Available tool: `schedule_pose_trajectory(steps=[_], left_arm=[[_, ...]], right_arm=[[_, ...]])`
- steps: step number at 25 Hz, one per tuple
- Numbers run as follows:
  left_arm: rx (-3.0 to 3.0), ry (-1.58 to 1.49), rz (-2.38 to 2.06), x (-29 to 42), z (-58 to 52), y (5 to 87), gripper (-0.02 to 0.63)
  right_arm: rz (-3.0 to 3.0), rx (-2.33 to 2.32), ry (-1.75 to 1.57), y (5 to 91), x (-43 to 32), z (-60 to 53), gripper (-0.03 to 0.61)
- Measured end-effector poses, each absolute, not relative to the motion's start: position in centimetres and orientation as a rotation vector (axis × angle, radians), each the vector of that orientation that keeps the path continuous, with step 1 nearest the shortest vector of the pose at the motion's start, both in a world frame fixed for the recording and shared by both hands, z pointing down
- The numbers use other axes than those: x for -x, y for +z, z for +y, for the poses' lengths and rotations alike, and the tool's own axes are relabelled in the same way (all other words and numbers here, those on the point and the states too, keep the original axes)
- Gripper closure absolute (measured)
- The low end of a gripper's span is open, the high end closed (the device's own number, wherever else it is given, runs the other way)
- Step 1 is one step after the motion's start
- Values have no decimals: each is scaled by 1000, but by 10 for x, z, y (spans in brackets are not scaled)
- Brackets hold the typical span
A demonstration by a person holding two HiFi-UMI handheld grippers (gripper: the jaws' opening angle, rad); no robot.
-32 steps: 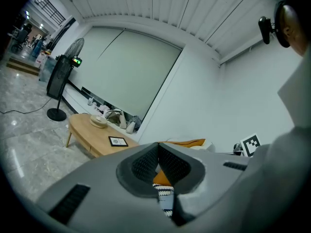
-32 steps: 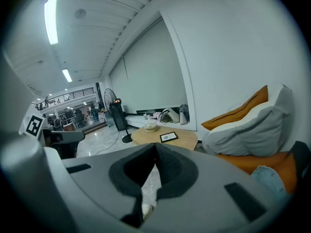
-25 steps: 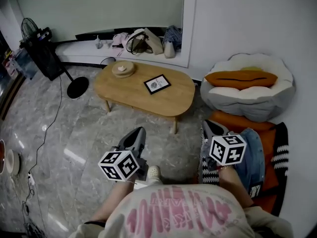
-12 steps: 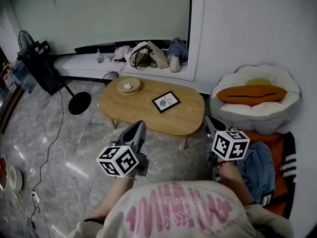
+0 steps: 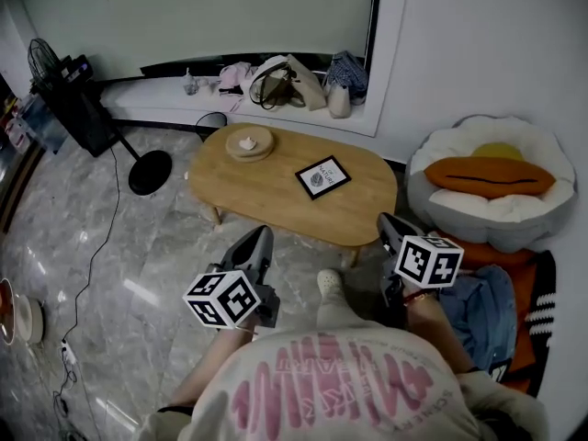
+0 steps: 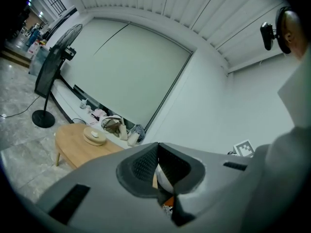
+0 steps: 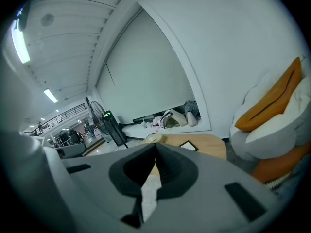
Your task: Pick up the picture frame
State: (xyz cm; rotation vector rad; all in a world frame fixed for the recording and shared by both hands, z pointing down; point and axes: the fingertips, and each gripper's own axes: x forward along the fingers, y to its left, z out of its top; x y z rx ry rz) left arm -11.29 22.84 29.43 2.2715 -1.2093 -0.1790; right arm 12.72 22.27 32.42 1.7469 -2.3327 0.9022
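Observation:
The picture frame (image 5: 322,176), black-edged with a white print, lies flat on the oval wooden table (image 5: 276,191), toward its right end. It also shows in the right gripper view as the picture frame (image 7: 188,145), past the jaw tips. My left gripper (image 5: 258,240) is held in the air in front of the table's near edge, its jaws shut with nothing in them. My right gripper (image 5: 386,224) hangs by the table's right end, also shut and empty. In their own views the left gripper (image 6: 157,145) and right gripper (image 7: 155,148) point toward the table.
A round wooden tray (image 5: 249,142) sits on the table's left part. A standing fan (image 5: 69,81) and its cable are at the left. Bags (image 5: 285,81) line the window ledge. A duck-shaped cushion (image 5: 496,186) and denim clothing (image 5: 482,306) lie to the right.
The person has walked toward the table, so it stands nearer and lower in the head view. Both grippers came forward with the body, still shut and empty.

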Motion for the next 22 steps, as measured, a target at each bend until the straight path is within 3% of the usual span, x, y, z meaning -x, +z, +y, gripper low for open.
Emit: schedule_pose_trajectory(steps=[14, 22], left_arm=[[-2242, -176, -1295, 130, 70, 298, 611], [-2275, -213, -1296, 105, -45, 280, 611]], right_arm=[[-2344, -1700, 896, 333, -122, 46, 574], [-2391, -1681, 858, 310, -145, -68, 574]])
